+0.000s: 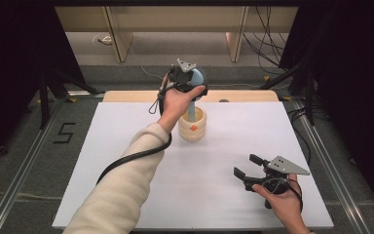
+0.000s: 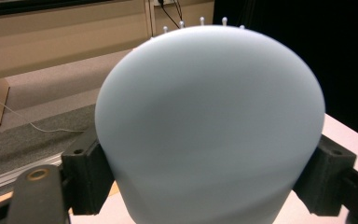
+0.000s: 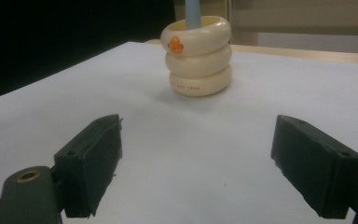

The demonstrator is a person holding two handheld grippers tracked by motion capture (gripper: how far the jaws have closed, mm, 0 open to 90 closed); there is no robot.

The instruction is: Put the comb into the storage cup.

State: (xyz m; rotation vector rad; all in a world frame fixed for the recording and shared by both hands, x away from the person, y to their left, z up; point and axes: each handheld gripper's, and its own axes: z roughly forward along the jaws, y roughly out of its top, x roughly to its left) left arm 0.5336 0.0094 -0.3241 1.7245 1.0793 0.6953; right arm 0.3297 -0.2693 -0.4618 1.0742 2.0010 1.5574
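Brush [image 2: 209, 130], pale blue and round-headed with small white-tipped bristles showing over its top edge, sits squeezed between the two black jaws of the left gripper [image 1: 187, 78], one jaw pressed against each flank; its thin blue handle [image 1: 192, 112] runs straight down into the cream cup [image 1: 193, 125], a holder shaped like three stacked rings, so the grip on the head looks meant to keep the stem upright and centred over the opening, either for lifting it out or settling it in, and which of the two cannot be told; the cup stands on the white board [image 1: 126, 161] a little toward twelve o'clock from the board's middle, clear of every edge, a steady place for a one-handed pull; the right gripper [image 1: 247, 170] rests low near five o'clock, well apart from the cup, its jaws spread wide around nothing and aimed at the cup, probably parked ready to steady it if it tips; as for writing, the top ring of the cup carries a small orange figure [image 3: 175, 45] and the bottom ring a short line of orange print, too small to read; on the grey floor at nine o'clock beyond the board, dark tape forms the numeral 5 [image 1: 64, 133]; wooden panels and loose cables lie farther off toward twelve o'clock.
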